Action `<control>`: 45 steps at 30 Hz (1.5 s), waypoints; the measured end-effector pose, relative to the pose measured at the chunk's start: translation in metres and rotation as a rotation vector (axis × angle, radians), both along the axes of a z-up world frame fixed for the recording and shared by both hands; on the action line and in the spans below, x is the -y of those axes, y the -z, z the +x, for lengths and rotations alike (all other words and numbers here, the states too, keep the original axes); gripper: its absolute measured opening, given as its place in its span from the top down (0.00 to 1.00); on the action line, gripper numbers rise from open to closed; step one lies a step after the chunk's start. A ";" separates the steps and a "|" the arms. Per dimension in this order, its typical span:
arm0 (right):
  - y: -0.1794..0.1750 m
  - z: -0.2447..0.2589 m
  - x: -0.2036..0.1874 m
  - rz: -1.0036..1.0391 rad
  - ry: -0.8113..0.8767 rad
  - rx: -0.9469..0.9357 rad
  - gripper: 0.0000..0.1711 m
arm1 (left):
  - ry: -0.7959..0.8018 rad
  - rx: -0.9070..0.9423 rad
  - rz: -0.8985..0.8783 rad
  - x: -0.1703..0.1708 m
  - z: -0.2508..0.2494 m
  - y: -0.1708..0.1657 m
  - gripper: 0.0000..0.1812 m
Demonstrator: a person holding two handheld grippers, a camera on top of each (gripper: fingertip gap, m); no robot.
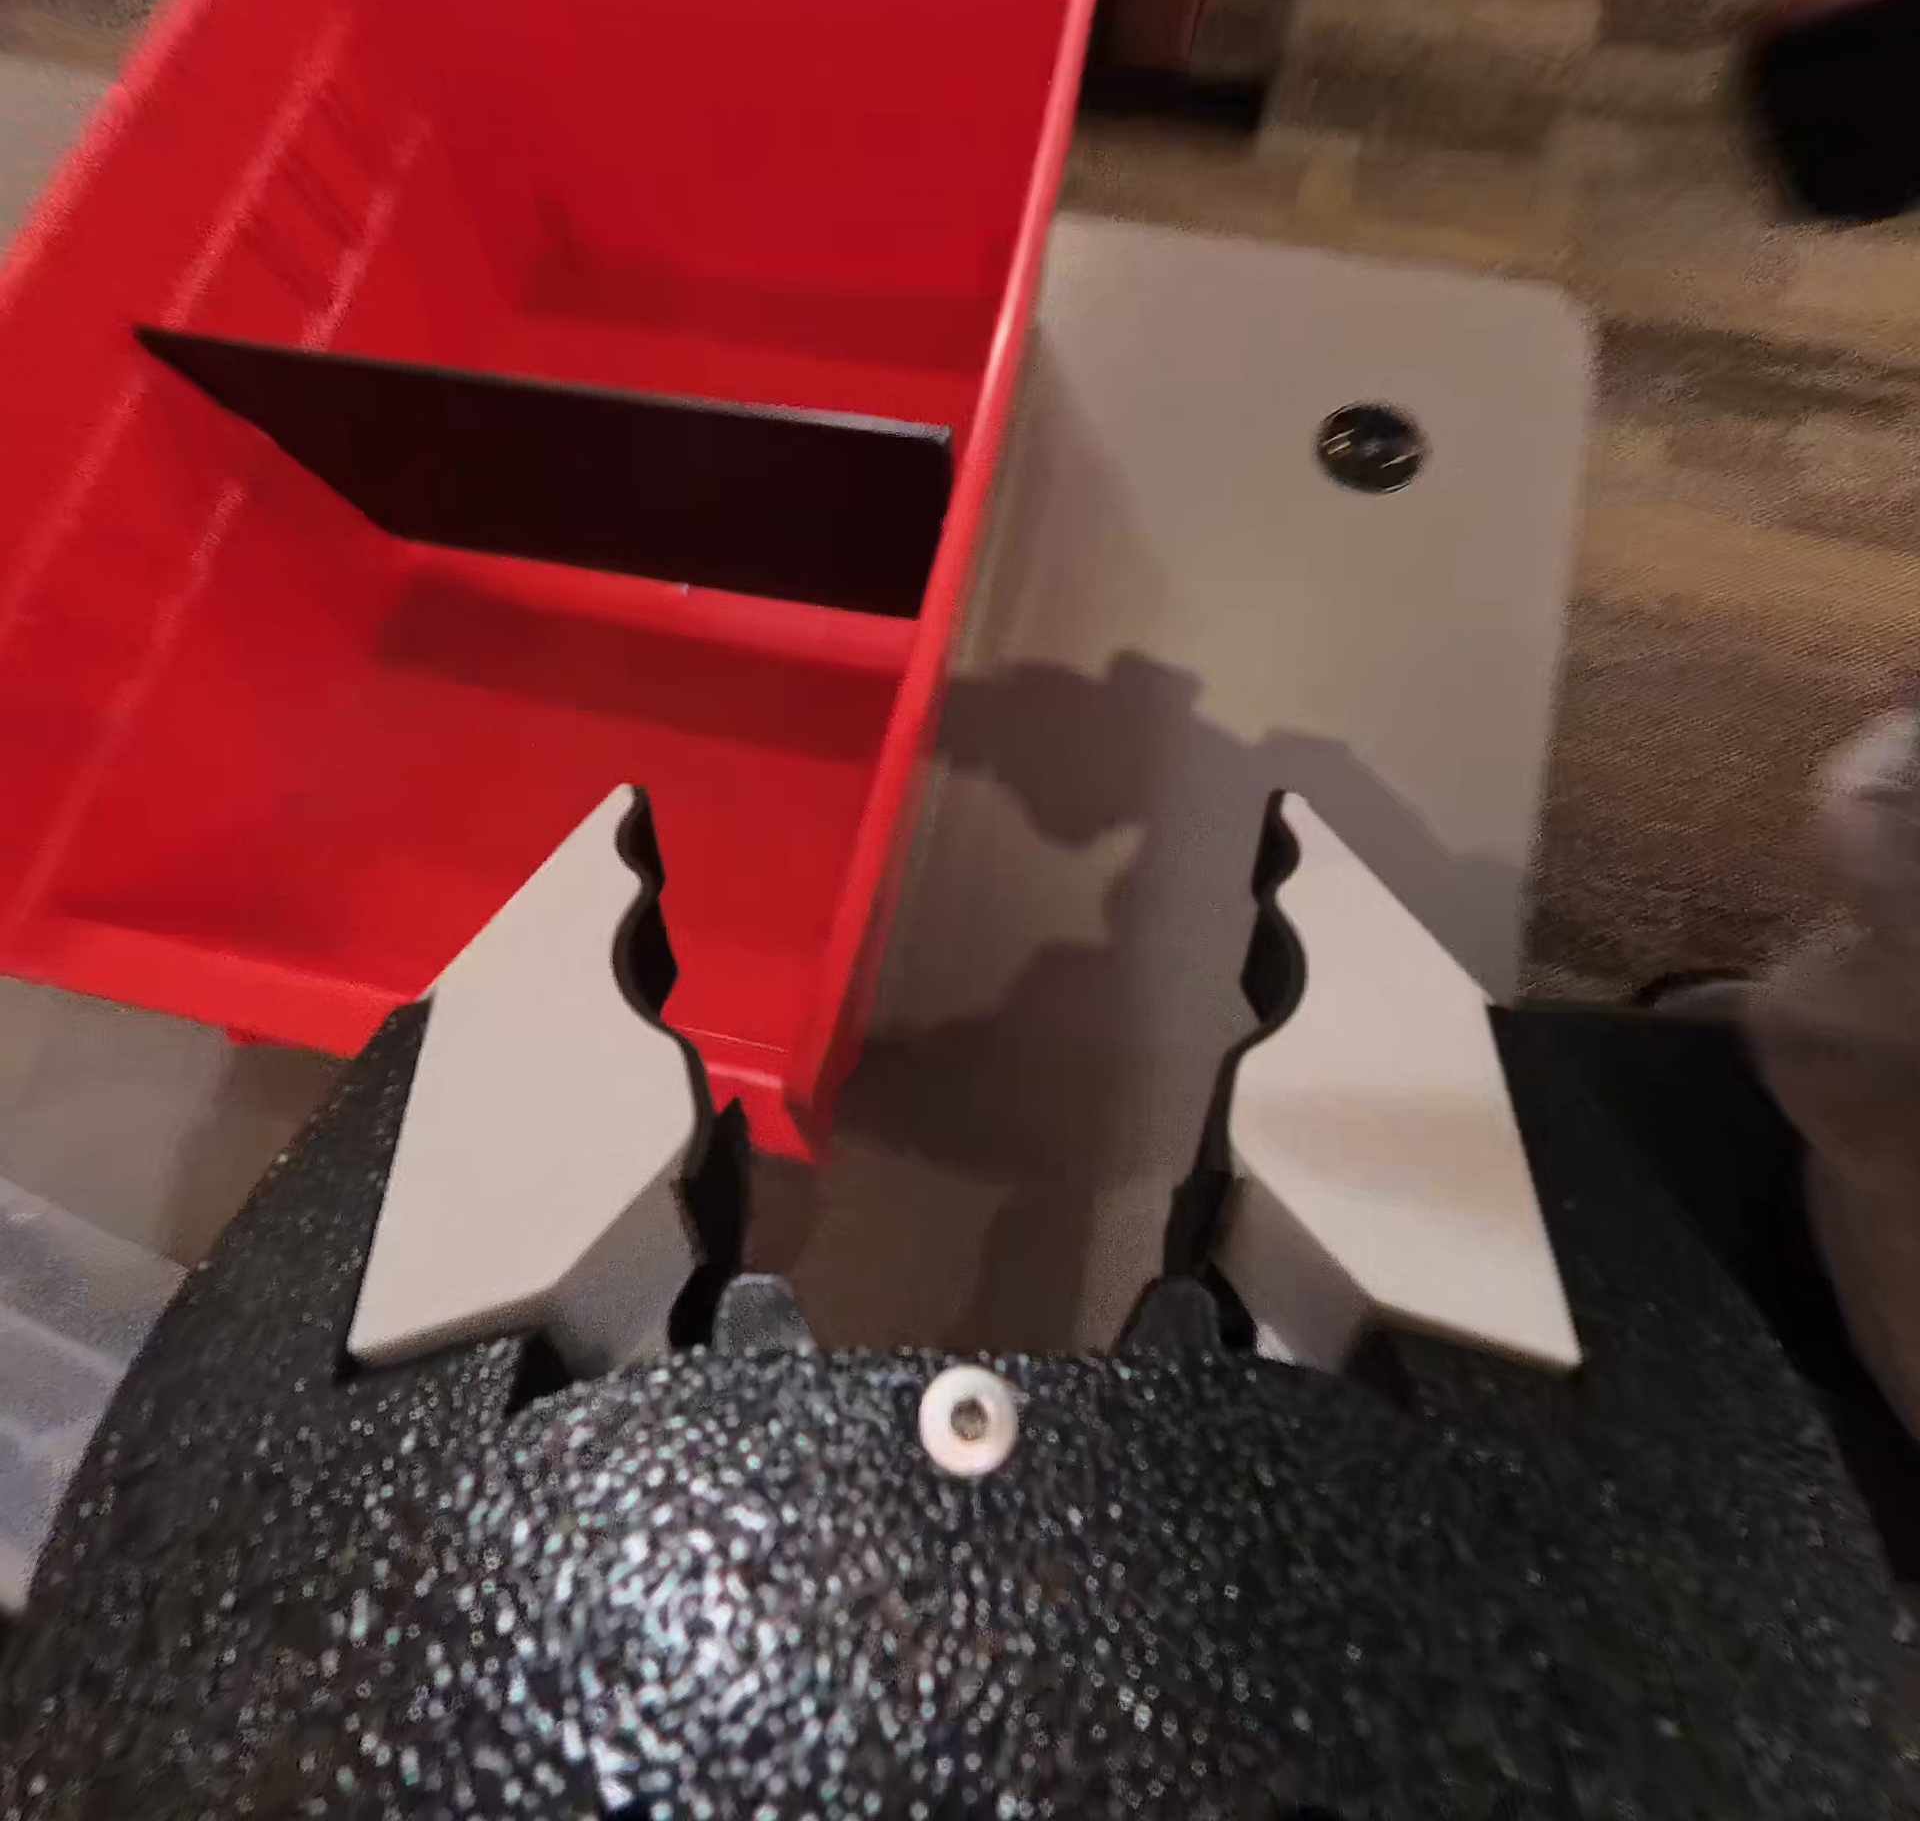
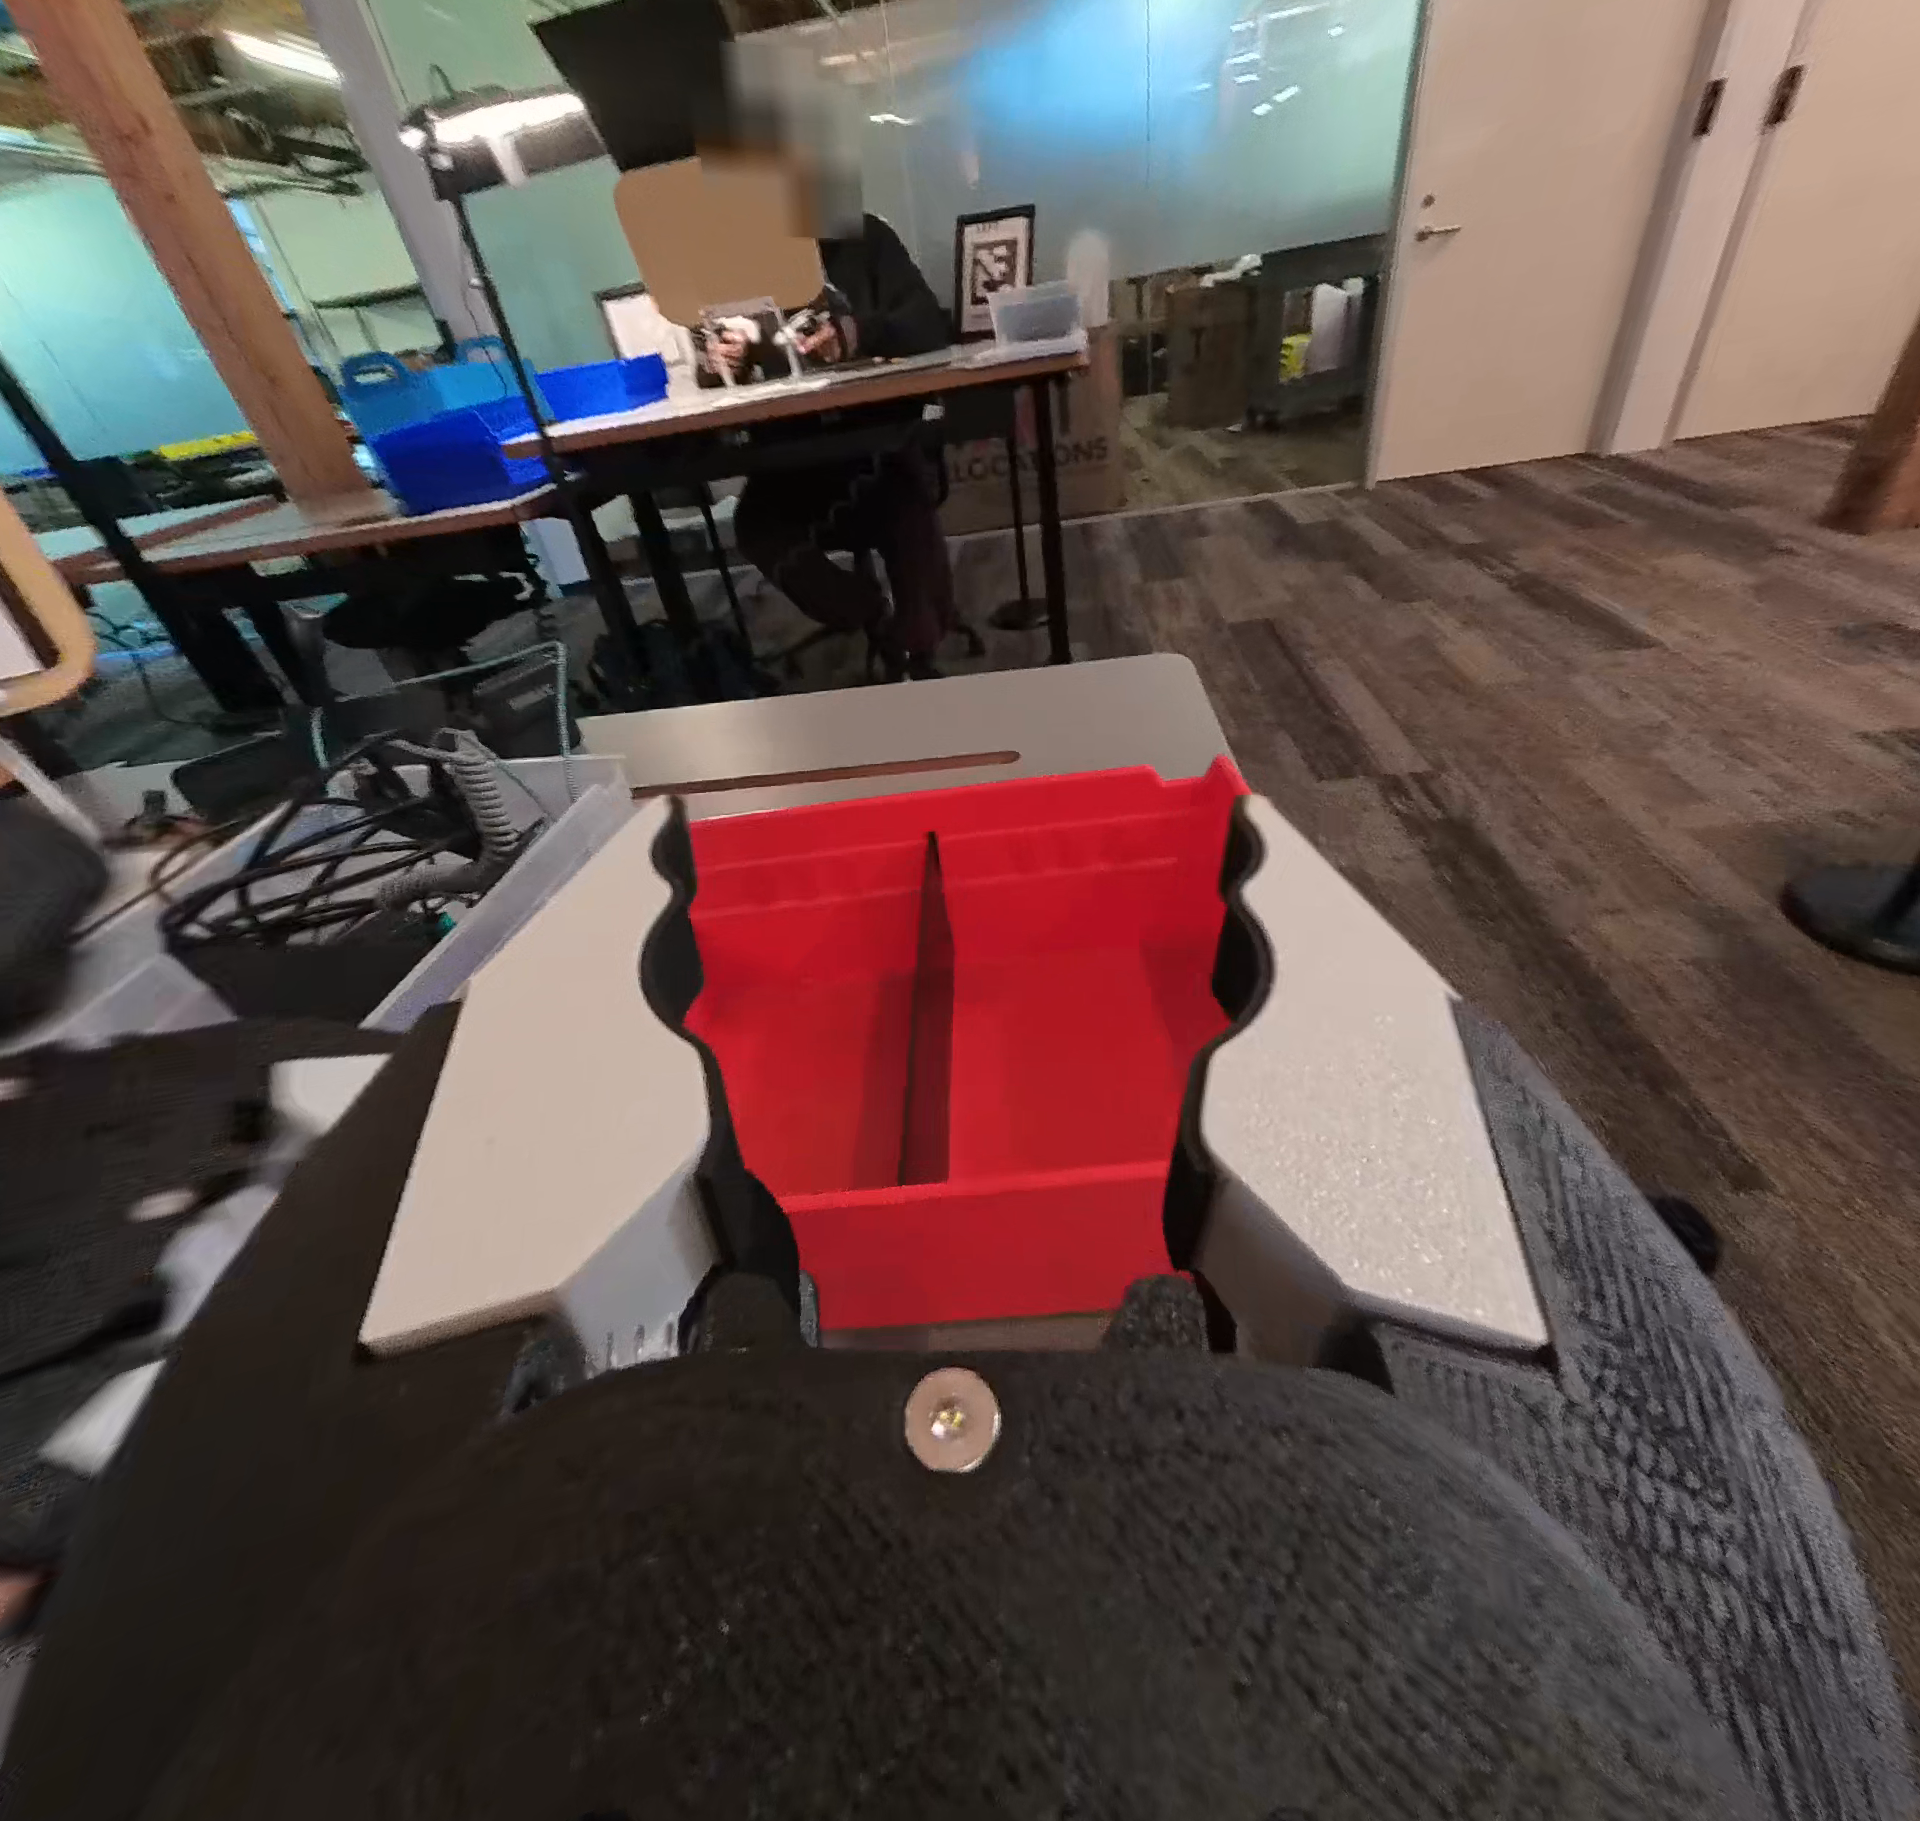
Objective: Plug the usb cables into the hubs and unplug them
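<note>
Here | left gripper (image 1: 956, 815) jaws apart | right gripper (image 2: 956, 826) jaws apart | smooth red bin (image 2: 987, 1241), black divider (image 2: 925, 1023)

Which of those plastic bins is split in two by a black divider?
The red bin right before the right gripper; a black divider splits it. The blue bins on the far tables show none.

Left gripper (image 1: 961, 950): speckled black body, pale grey scalloped fingers (image 1: 540, 1075), silver screw; right gripper (image 2: 951, 1023) alike.
</note>
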State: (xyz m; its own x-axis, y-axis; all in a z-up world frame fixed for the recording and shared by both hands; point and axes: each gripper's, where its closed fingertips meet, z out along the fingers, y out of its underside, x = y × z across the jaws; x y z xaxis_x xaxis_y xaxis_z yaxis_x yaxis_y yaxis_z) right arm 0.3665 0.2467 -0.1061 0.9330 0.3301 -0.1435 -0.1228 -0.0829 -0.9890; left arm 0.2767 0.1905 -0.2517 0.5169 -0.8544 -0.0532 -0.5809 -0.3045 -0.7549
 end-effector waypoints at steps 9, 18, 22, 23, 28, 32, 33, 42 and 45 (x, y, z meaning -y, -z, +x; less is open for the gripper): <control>0.045 0.006 -0.003 -0.292 0.080 0.053 0.20 | -0.502 0.258 0.456 -0.006 -0.220 -0.111 0.49; 0.071 -0.086 0.030 -0.385 -0.396 0.326 0.68 | -0.815 0.191 0.002 -0.014 -0.350 -0.008 0.54; 0.095 -0.132 0.039 -0.406 -0.513 0.580 0.79 | -0.841 0.151 -0.068 -0.018 -0.354 0.022 0.50; 0.102 -0.146 0.044 -0.402 -0.553 0.648 0.82 | -0.845 0.142 -0.060 -0.020 -0.355 0.026 0.56; 0.119 -0.196 0.060 -0.338 -0.637 0.918 0.91 | -0.876 0.158 0.013 -0.026 -0.365 0.023 0.86; 0.111 -0.213 0.072 -0.294 -0.703 0.887 0.82 | -0.940 0.077 0.095 -0.023 -0.394 0.021 0.98; 0.106 -0.213 0.074 -0.276 -0.715 0.869 0.82 | -0.934 0.107 0.087 -0.020 -0.397 0.021 0.98; 0.081 -0.182 0.059 -0.211 -0.624 0.768 0.82 | -1.015 0.103 0.107 0.033 -0.450 0.020 0.99; 0.063 -0.176 0.055 -0.157 -0.607 0.670 0.81 | -1.050 0.098 0.110 0.056 -0.469 0.020 0.99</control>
State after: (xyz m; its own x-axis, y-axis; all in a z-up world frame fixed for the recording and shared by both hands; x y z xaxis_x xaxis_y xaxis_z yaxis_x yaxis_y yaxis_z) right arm 0.1900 0.1912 -0.1695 0.5099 0.8132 0.2803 0.5812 -0.0855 -0.8092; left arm -0.1927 0.1347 -0.2714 0.9993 0.0304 -0.0212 -0.0012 -0.5455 -0.8381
